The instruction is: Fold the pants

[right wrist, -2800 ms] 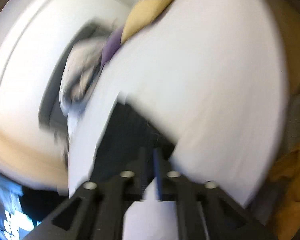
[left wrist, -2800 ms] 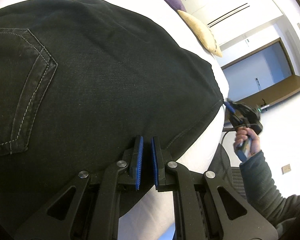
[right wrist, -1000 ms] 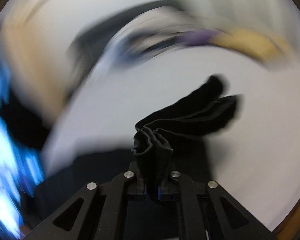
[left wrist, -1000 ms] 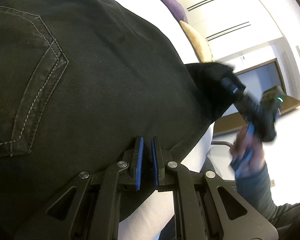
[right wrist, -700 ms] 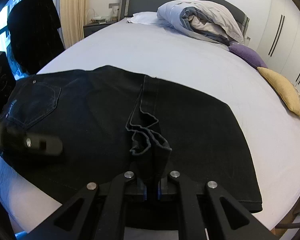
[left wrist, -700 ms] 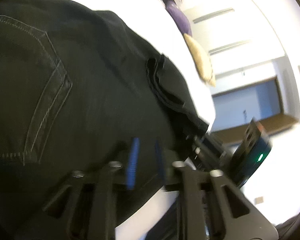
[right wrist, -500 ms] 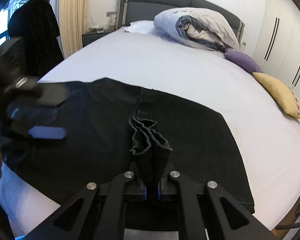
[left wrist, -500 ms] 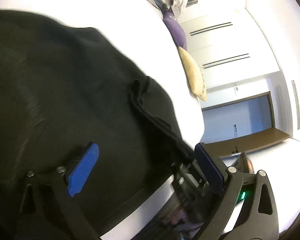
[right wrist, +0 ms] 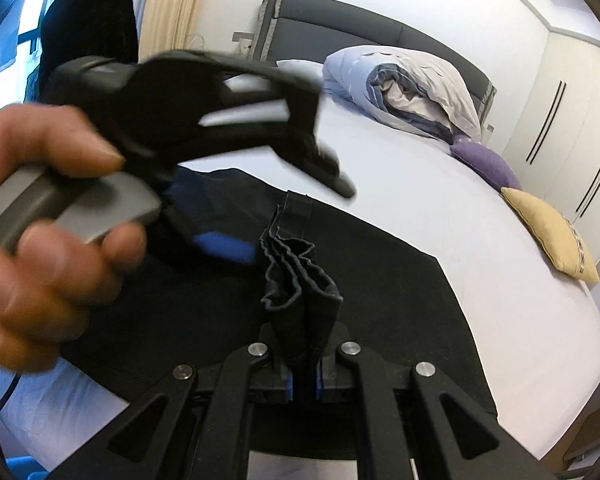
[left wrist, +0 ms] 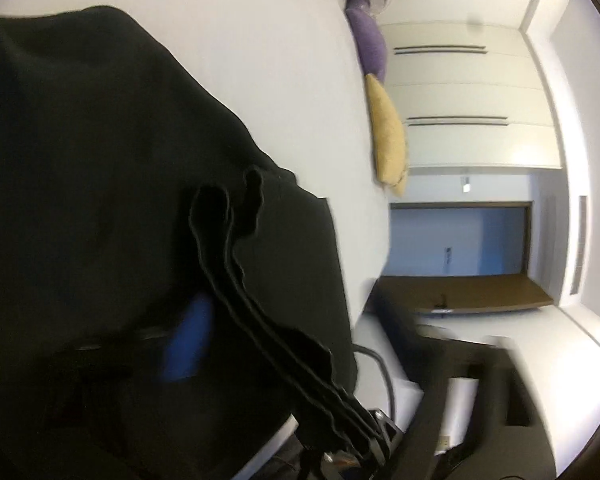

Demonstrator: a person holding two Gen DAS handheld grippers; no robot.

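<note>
The right tongs [right wrist: 305,384] are clamped on a bunched hem of the black pants [right wrist: 380,300], which lie spread on the white bed [right wrist: 440,216] ahead of them. The left tongs [right wrist: 296,224] — held in a hand [right wrist: 48,232] — stand parted and have just been closing, one blue pad beside the gathered folds, nothing gripped.

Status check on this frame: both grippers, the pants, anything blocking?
Right gripper clamped on bunched hem of black denim pants. Left gripper part-open, jaws just closing, beside that hem, holding nothing. Nothing blocking on white bed.
</note>
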